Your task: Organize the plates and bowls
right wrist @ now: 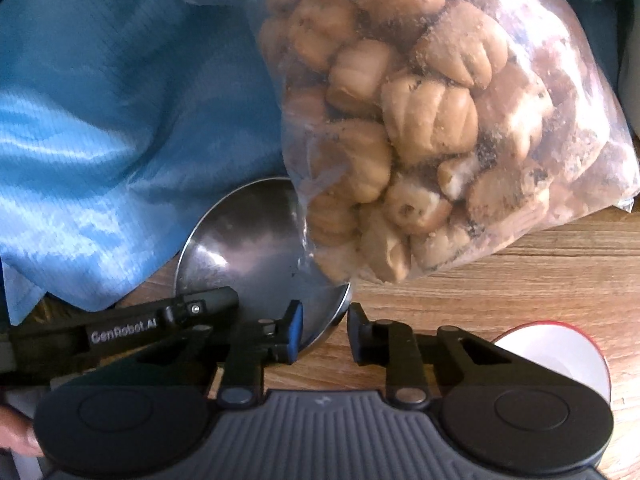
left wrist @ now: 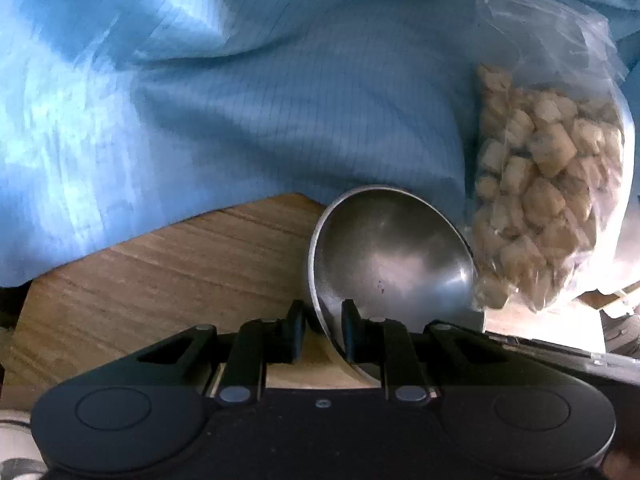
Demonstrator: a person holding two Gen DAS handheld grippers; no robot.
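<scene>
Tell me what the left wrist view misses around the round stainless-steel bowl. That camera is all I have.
Observer: The right hand-held gripper is clamped on the round stainless-steel bowl, at the rim nearest its camera.
Operator: Name any other dishes.
Observer: A white bowl with a red rim sits on the wooden table, to the steel bowl's right.
Operator: Report anything at the frame edges.
Observer: Part of a person's hand shows at the lower left, beside that gripper's body.
</scene>
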